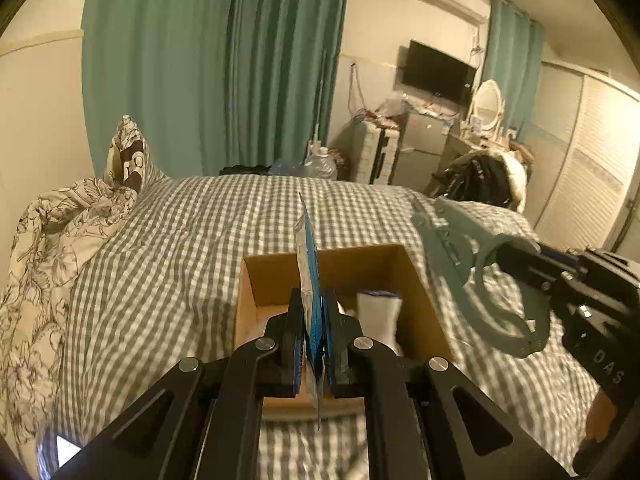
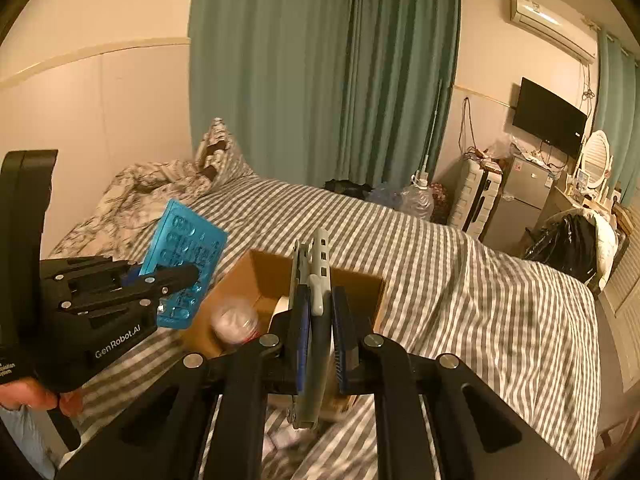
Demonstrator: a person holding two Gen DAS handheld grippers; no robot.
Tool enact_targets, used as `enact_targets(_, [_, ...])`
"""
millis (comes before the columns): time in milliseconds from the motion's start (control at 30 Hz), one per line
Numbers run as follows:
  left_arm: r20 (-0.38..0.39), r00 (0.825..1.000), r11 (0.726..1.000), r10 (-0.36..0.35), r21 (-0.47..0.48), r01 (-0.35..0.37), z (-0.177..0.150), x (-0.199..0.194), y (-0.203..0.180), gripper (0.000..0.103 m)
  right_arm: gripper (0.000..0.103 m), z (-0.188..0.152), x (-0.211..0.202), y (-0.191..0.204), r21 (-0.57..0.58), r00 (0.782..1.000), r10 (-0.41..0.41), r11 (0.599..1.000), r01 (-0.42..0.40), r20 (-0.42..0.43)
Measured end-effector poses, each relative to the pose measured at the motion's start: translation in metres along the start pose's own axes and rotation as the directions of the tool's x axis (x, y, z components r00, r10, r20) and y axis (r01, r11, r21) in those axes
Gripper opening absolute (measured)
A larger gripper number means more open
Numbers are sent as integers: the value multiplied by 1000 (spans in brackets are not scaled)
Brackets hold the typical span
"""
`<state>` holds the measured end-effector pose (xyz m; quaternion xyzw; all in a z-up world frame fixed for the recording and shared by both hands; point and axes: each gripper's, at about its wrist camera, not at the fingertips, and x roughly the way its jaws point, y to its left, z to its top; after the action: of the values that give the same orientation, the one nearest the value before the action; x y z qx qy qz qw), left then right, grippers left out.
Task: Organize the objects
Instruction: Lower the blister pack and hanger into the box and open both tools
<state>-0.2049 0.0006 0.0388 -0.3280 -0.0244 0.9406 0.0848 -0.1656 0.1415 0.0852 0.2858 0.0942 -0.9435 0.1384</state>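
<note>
An open cardboard box (image 1: 416, 280) sits on the checked bed; it also shows in the right wrist view (image 2: 240, 276). My left gripper (image 1: 314, 344) is shut on a flat blue packet (image 1: 310, 248), held edge-on above the box; the packet shows face-on in the right wrist view (image 2: 182, 248). My right gripper (image 2: 318, 340) is shut on a grey-green metal hand tool (image 2: 316, 276), held over the box; the tool shows at right in the left wrist view (image 1: 472, 272). Inside the box are a white roll (image 1: 378, 316) and a round clear container (image 2: 234, 318).
A crumpled floral duvet and pillow (image 1: 60, 240) lie at the bed's left. Behind the bed hang green curtains (image 1: 224, 64). Bags, a suitcase (image 1: 380, 152), a small fridge, a chair with dark clothes (image 1: 488, 176) and a wardrobe stand at the right.
</note>
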Motion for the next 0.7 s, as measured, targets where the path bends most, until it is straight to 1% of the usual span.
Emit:
enact_targets(100, [-40,999,1000,13,4,-13,6,33,4,8,10,10,29,-7,14,1000,7,1000,-7,-17])
enact_targets(267, [-96,995,1000,-4,18,6,4,80,4,8,10,11,82,-13,49,997,49,998,-46,-64])
enact_targets(333, [-111,994,1000,-11,26,14,1,92,2,9,10,6,101,-14,67,994,75,995,-69,-85])
enact_targets(433, [-139,990,1000,-10,24,14,-1,105,2,11,11,-4,115,-15,92,990,97,992,-88,-101])
enact_targets(500, [-147,989,1000,-3,20,6,0,105,1,12,18,-5,115,-19,105,989,116,989,-106,-92])
enact_targets(567, [-145,989,1000,-6,24,10,1,99,0,22,40,-4,105,-25,109,992,112,988,-106,-53])
enact_targets(600, [-142,990,1000,0,28,4,1,96,-1,38,45,-4,100,-27,111,994,104,989,-100,-38])
enact_targets(633, [-133,991,999,13,31,-9,2,92,-1,59,50,-2,91,-31,116,995,94,989,-91,-18])
enact_targets(667, [-118,993,999,27,34,-23,3,86,-2,65,52,-1,86,-34,119,996,90,989,-89,-9])
enact_targets(700, [-102,994,999,35,37,-32,5,80,-3,69,52,0,79,-38,121,996,88,989,-87,1])
